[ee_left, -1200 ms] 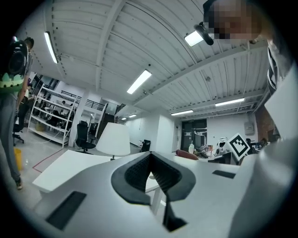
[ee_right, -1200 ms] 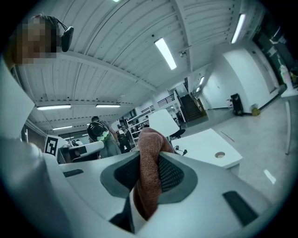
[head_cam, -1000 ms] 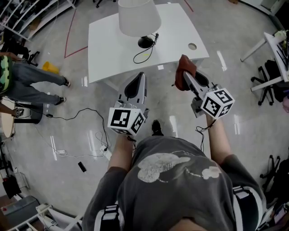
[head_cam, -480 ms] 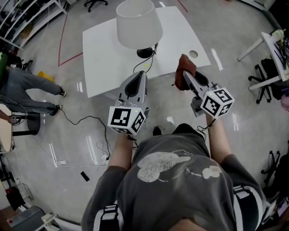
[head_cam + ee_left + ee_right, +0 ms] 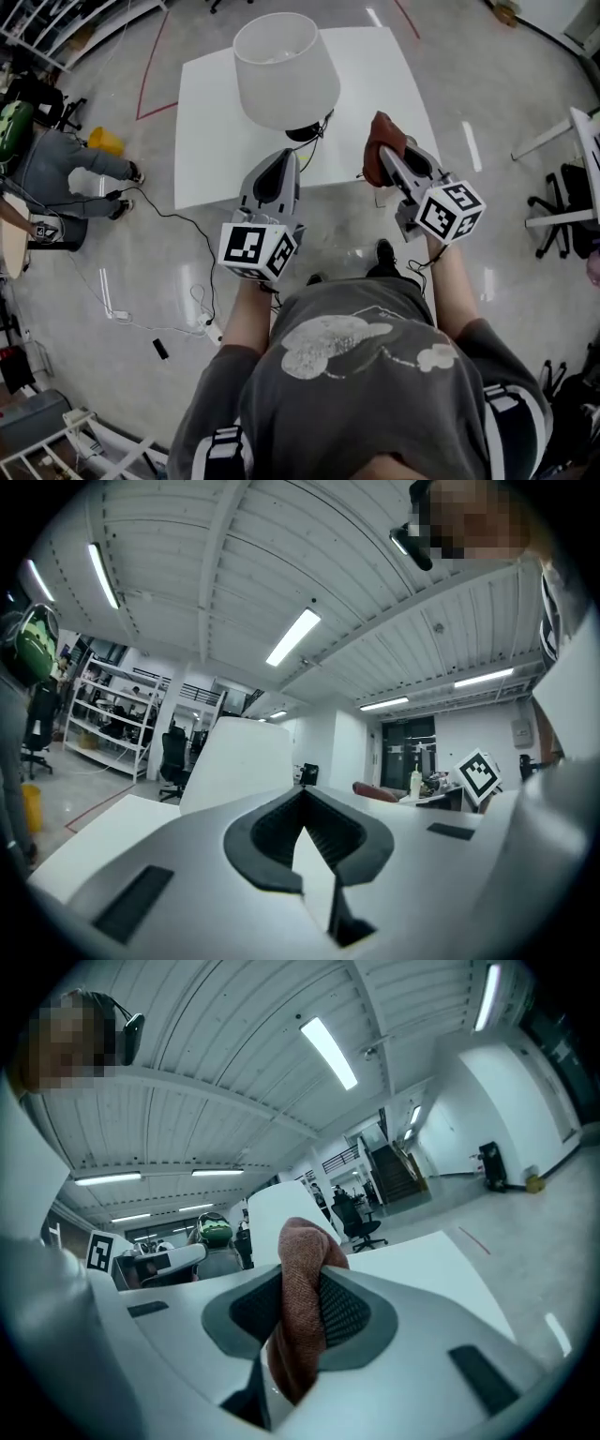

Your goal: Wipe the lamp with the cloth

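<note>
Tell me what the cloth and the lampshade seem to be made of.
Cloth: reddish-brown woven textile, matte; a coarse nubby weave shows and it folds limply.
Lampshade: white, matte, smooth, likely fabric or paper; the look does not settle which.

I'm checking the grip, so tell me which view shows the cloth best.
Right gripper view: the cloth sits close up, pinched in the right gripper. Head view shows a bunch at its tip; left gripper view only a distant reddish sliver.

A lab-like open office: white desk (image 5: 216,122), swivel chair (image 5: 173,752), storage shelves (image 5: 112,710), polished floor (image 5: 122,253)
</note>
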### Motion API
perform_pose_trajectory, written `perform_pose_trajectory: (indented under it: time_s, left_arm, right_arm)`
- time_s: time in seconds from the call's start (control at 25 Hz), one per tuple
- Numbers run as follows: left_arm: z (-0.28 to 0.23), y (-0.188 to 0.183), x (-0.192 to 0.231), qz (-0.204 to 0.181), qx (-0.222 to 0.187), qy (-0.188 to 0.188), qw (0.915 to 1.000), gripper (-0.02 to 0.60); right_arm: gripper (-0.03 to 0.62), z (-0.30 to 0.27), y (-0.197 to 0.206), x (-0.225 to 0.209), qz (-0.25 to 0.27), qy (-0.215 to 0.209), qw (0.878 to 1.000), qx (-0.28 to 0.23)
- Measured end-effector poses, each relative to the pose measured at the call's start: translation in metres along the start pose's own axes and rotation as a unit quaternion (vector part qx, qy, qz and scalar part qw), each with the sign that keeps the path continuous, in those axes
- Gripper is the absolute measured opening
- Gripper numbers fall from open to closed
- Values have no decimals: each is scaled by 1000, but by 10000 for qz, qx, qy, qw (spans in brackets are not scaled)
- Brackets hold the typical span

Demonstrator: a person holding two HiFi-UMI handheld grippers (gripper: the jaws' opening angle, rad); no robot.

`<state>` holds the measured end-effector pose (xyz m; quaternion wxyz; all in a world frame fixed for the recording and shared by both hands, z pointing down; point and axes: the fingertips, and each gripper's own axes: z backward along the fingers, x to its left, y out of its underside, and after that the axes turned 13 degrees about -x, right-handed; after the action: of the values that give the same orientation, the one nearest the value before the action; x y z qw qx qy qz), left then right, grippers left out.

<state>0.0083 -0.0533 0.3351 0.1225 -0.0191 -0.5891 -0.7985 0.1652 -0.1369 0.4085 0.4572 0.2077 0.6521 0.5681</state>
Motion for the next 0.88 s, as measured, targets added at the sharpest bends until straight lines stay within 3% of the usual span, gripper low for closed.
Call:
perform_pose_trajectory:
  time_s: [0.24,0.48,0.68,0.88]
  left_arm:
    - [-34,6,-8,-202,-135,-679,9974,8]
    - [-48,8,-25,-525,-434,-1406,9877,8]
    - [-52,2,-27,-738,-526,-1925,9771,8]
    - [-58,-15,-27,-1030,-625,-2140,9694,8]
  right_arm:
    - [91,-30,-27,-50,-34,-559,9983,146]
    - [91,-34,-38,-90,-112,-1083,9936,295]
    - [91,-45,-44,-101,-67,-1511,9873,487]
    - [91,-68,-60,-91,-38,-1852,9819,390]
